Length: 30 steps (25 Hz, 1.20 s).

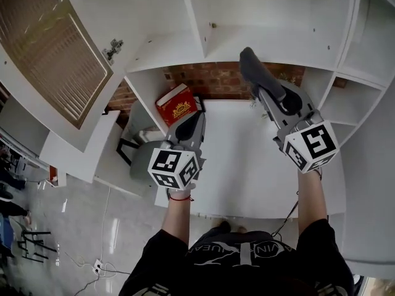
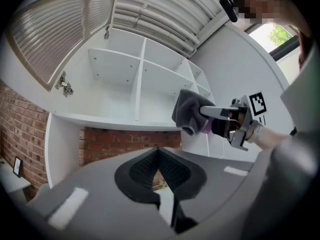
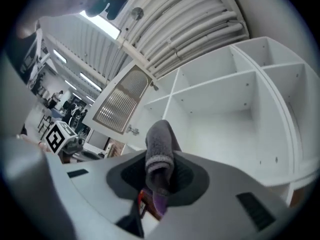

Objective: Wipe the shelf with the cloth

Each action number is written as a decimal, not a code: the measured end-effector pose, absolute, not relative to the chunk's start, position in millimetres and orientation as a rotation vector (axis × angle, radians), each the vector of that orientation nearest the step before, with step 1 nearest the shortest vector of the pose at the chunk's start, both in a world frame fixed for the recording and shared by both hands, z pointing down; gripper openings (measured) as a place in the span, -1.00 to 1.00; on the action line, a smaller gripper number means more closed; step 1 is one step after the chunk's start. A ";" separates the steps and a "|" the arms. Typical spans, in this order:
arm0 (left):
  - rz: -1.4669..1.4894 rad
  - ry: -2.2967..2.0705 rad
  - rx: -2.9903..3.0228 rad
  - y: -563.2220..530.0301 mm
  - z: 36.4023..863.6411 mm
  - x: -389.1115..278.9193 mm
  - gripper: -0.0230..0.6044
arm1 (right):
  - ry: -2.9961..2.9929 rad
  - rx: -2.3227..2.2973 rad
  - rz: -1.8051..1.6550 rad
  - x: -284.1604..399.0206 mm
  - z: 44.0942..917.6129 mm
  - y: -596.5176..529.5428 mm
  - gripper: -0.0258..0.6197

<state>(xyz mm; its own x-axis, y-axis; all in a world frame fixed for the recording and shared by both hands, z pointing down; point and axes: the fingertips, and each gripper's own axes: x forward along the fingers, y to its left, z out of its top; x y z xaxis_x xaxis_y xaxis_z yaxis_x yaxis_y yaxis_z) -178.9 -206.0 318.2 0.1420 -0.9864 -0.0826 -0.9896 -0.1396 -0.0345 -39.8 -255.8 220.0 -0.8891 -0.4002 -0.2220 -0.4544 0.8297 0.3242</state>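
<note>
Grey fleecy cloth (image 3: 160,151), one only, was clamped in the right gripper (image 3: 158,186), raised before the white shelf unit (image 1: 281,39) and its upper compartments. The left gripper (image 2: 159,156), second of two, was closed on nothing. One red box (image 1: 176,104) with a gold crest lay below, its lettering unreadable.

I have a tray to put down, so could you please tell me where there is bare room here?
The counter is bare in the middle and forward to its front edge. The two upper compartments beside the divider look empty. Crowded only at the back: the box with the left gripper back left, the right gripper holding the cloth back right.
</note>
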 end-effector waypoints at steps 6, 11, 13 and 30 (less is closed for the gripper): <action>0.054 1.931 -2.301 -232.5 289.0 -193.5 -0.89 | 2.784 -0.942 0.879 -73.0 145.4 -308.5 -0.65; -0.009 1.825 -2.329 -252.2 274.5 -185.8 -0.89 | 3.118 -1.083 1.260 -121.1 181.8 -365.0 -0.64; -0.036 1.788 -2.354 -256.9 276.4 -180.5 -0.89 | 3.339 -0.890 1.222 -139.4 210.2 -363.4 -0.53; 0.008 1.723 -2.377 -280.8 273.1 -180.1 -0.89 | 3.572 -0.440 1.154 -156.7 217.9 -359.0 -0.30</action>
<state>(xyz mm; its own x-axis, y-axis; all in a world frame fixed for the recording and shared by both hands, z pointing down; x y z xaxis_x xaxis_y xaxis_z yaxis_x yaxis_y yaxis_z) -180.1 -280.8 273.1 0.3184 -0.9398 -0.1243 -0.9409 -0.2974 -0.1618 -156.7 -359.0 217.9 -0.7791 -0.3802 0.4985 -0.0168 0.8075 0.5896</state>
